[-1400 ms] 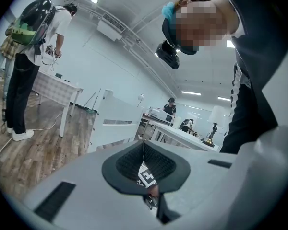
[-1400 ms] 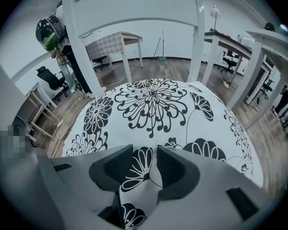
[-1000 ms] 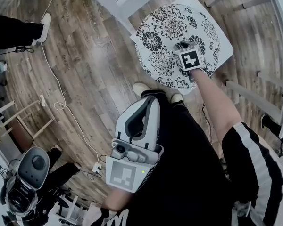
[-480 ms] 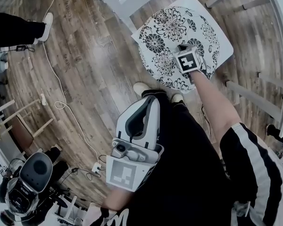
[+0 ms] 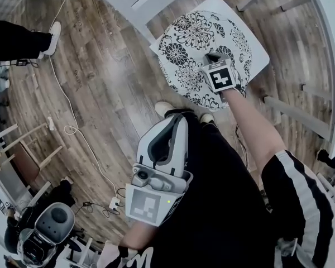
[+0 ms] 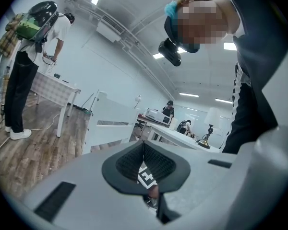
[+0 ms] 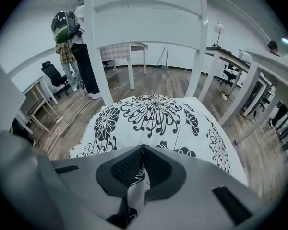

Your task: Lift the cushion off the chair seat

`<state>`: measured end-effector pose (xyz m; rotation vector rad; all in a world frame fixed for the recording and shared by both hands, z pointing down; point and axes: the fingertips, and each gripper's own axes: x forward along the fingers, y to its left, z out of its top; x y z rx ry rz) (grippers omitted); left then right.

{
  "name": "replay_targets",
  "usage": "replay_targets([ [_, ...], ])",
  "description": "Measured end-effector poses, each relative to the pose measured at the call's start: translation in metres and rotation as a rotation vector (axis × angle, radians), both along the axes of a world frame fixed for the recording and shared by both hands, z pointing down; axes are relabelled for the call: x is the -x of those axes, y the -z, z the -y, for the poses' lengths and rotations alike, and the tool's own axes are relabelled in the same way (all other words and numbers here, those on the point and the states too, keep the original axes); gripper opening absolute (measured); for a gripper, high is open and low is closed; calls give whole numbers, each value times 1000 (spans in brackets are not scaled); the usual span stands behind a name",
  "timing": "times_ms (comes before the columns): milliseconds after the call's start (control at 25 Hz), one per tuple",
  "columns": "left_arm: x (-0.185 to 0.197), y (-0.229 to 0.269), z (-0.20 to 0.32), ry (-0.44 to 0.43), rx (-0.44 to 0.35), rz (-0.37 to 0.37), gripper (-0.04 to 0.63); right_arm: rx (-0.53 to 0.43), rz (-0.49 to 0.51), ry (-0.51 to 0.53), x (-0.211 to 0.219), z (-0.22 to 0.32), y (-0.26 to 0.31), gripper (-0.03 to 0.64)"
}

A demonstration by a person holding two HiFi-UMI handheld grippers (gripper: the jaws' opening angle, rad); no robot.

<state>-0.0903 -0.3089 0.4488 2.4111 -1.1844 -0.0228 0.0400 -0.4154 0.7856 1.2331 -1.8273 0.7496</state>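
A round white cushion with a black flower print [image 5: 195, 38] [image 7: 153, 111] lies on the white chair seat [image 5: 261, 50]. My right gripper [image 5: 212, 57] [image 7: 143, 150] points steeply down at the cushion's near edge. It is shut, with a fold of the printed fabric pinched between its pads. The near edge looks slightly raised there; the rest lies flat on the seat. My left gripper [image 5: 176, 121] [image 6: 143, 145] is held in front of my body, away from the chair. Its pads meet and hold nothing.
The chair's white backrest [image 7: 144, 13] rises behind the cushion. White table legs [image 5: 293, 113] stand to the right of the chair. A cable [image 5: 72, 127] runs across the wooden floor. Another person's leg [image 5: 17, 38] is at the left. My shoes [image 5: 166, 108] are just before the chair.
The right gripper has shifted slightly over the cushion's near edge, and the fabric there now sits a little higher. The left gripper has kept still.
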Motion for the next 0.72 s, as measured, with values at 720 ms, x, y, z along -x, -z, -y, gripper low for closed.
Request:
replay_targets([
  [720,-28,35,-14,-34,-78,-17,6,-100,76,0,-14,-24,67,31],
])
